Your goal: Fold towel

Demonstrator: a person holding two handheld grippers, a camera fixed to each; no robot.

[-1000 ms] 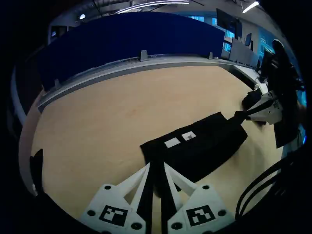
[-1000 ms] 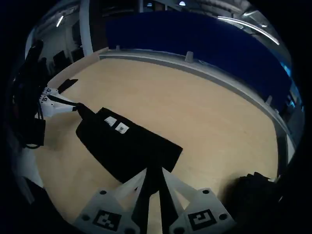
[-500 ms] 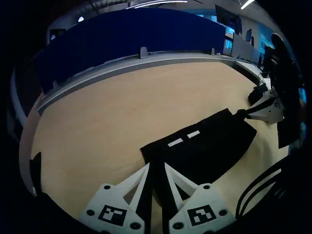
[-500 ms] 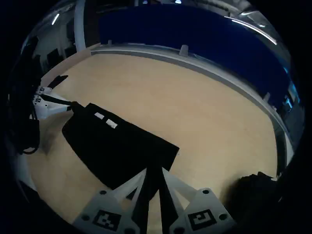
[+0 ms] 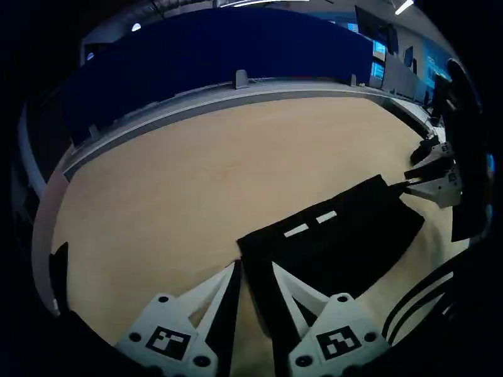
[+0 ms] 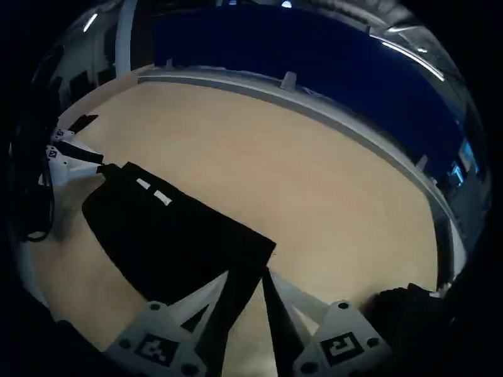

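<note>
**Towel**: black, lying flat on the pale wood table. It runs from lower centre to the right in the left gripper view, as a long rectangle. Two small white labels face up beside its far long edge. No raised flap is visible.

**Left gripper**: bottom centre of its own view, jaws moderately apart, clamping nothing.
- The towel's corner lies just ahead of the tips.
- Cloth fills the upper part of the gap between the fingers and bare table the lower part.
- The tool is low and near level, aimed across the table toward the blue partition.

**Right gripper**: bottom centre of the right gripper view, jaws likewise parted, gripping nothing.
- A towel corner sits at the tips.
- Cloth overlaps the finger on the picture's left. I cannot tell whether it touches.
- The pose is the same low one. In the left gripper view it sits at the right edge, at the towel's other end, fingers spread.

**Step, as judged:** letting go at the end of a fold. The two tools are at opposite ends of the long edge by the labels. The rectangle looks long enough for one more fold across its length.

**Next move calls for:**
- Back both tools clear without dragging the cloth.
- Pinch the corners of one short end and carry it over to the other.
- Match the edges before setting down.
</note>
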